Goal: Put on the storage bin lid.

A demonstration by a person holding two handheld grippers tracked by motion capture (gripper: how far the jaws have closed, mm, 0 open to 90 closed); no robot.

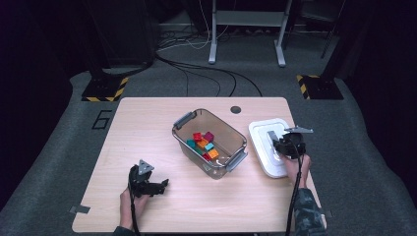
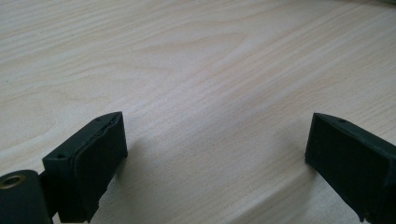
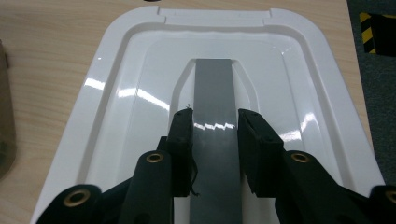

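A white lid (image 1: 260, 133) lies to the right of a clear plastic bin (image 1: 224, 124). Several coloured blocks (image 1: 202, 143) sit in the bin. My right gripper (image 1: 282, 145) is over the lid's near half. In the right gripper view my right gripper (image 3: 215, 128) is shut on the lid's grey handle (image 3: 213, 84), one pad on each side of the strip. The white lid (image 3: 130, 93) spreads out beneath it. My left gripper (image 1: 163, 185) rests low at the table's near left. My left gripper (image 2: 215, 154) is open, with bare wood between its pads.
The wooden table (image 1: 147, 123) has a small dark round hole (image 1: 236, 109) near its far edge. The bin has grey latches at two ends (image 1: 184, 119). Beyond the table lie grey carpet, cables (image 1: 206, 69) and a stand with hazard-striped feet (image 1: 104, 91).
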